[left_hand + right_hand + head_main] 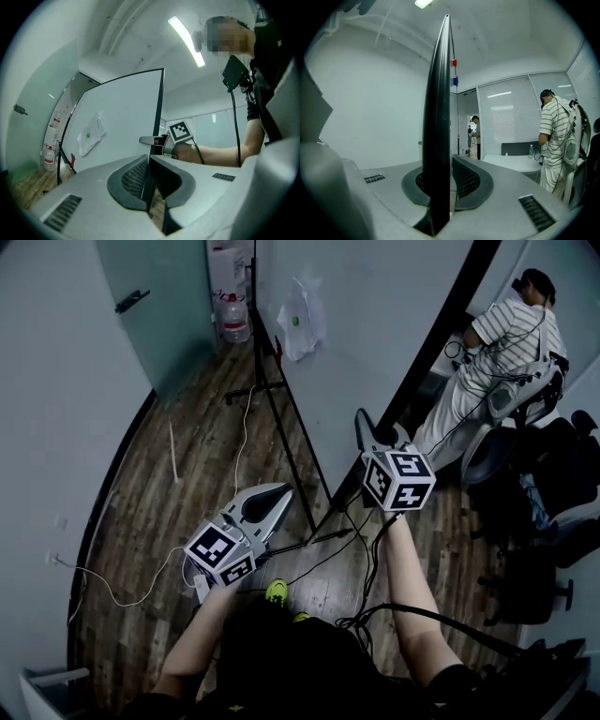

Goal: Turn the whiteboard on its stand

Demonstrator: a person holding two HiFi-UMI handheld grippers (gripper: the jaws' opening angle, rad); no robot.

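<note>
One room, floored in dark wood planks (197, 474), with a frosted glass wall (159, 324) at the left and a strip light (187, 40) on the ceiling.

Item: water bottle (234, 320), upright on the floor at the far end, beside the glass wall.
Item: white cable (141, 587), trailing loose across the planks.
Item: black chairs (553, 474), grouped at the right.
Item: person in a striped shirt (511, 334), standing at the right, beyond the board.

Item: whiteboard (375, 334), upright on a black tripod stand (281, 418) mid-room. A paper sheet (302, 307) is fixed to its face with a green dot.

Item: right gripper (382, 434), held out at the board's near vertical edge. Jaws clamped on the black frame, one pad on either side, the frame running straight up between them in the right gripper view.

Item: left gripper (279, 493), low and to the left of the right one, near the stand's legs, clear of the board. Jaws together, nothing between them; the board's face and edge stand ahead of it, apart.
</note>
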